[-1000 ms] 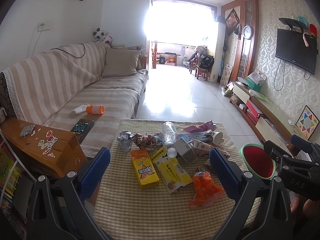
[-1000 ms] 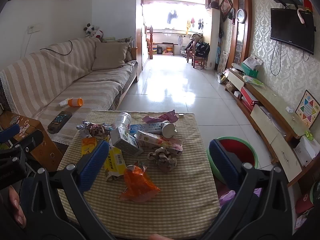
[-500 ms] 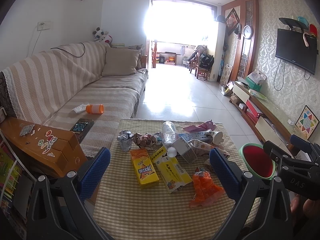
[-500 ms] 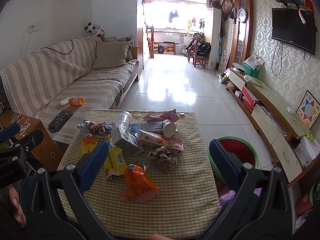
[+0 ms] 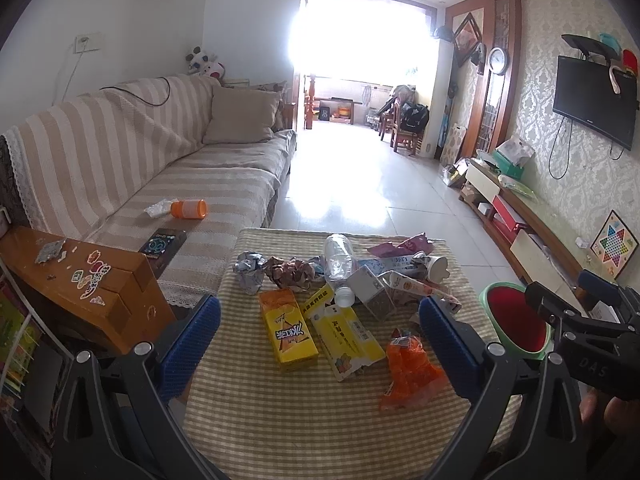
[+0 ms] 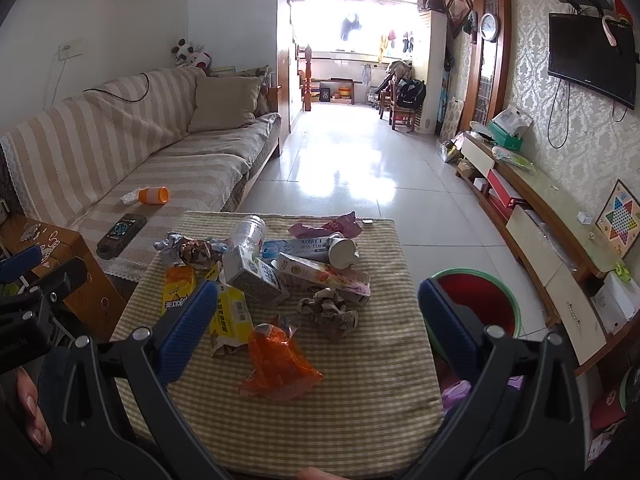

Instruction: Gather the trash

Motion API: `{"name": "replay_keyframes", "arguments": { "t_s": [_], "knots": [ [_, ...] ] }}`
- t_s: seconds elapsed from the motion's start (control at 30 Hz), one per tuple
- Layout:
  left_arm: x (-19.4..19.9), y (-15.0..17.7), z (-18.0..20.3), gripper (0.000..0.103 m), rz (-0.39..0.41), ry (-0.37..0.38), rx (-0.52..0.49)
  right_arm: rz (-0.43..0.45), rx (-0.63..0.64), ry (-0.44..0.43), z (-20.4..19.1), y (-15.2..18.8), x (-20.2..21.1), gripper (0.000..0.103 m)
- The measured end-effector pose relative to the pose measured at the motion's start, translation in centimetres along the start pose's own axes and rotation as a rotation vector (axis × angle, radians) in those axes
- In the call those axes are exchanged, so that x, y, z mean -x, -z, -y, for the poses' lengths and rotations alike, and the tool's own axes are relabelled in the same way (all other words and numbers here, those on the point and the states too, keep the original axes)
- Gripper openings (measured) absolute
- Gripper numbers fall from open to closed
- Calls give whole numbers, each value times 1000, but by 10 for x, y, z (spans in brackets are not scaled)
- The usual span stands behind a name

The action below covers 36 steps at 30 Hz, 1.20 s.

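- You're holding both tongs wide apart with nothing in them: left gripper (image 5: 318,334) and right gripper (image 6: 318,322) are hovering over the near edge of the table (image 6: 384,412).
- The trash is sitting in a heap mid-table, and the bin (image 6: 480,300) is waiting on the floor just right of it.
- The orange wrapper (image 6: 276,360) is lying closest. It's looking light, crinkly and slippery, so I'd pinch a bunched fold.
- The yellow carton (image 5: 288,330) is looking stiff but probably crushable; grab it across the narrow sides.
- The clear bottle (image 5: 340,264) is likely rolling if nudged; go for its neck.
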State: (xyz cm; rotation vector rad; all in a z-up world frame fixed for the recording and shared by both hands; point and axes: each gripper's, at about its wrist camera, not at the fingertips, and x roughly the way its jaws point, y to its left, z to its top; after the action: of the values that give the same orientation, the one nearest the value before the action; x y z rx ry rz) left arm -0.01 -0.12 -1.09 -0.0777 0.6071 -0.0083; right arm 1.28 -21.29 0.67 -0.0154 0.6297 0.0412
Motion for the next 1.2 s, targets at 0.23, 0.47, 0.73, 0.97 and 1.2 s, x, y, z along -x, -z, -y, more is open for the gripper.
{"name": "replay_keyframes", "arguments": {
  "t_s": [0.23, 0.47, 0.73, 0.97, 1.2],
  "knots": [
    [-22, 9, -9, 95, -61, -8, 7, -57, -8, -3, 3, 9, -25, 99],
    [-63, 18, -24, 95, -172, 16, 40, -132, -50, -7, 28, 16, -65, 99],
    [-130, 26, -33, 95, -285, -9, 45, -310, -67, -33, 50, 34, -140, 99],
    [-184, 31, -37, 95, -382, 8, 36, -398, -24, -56, 44, 45, -195, 99],
    [-230, 44, -44, 95, -457, -11, 69, -460, -19, -39, 40, 50, -232, 99]
  ]
}}
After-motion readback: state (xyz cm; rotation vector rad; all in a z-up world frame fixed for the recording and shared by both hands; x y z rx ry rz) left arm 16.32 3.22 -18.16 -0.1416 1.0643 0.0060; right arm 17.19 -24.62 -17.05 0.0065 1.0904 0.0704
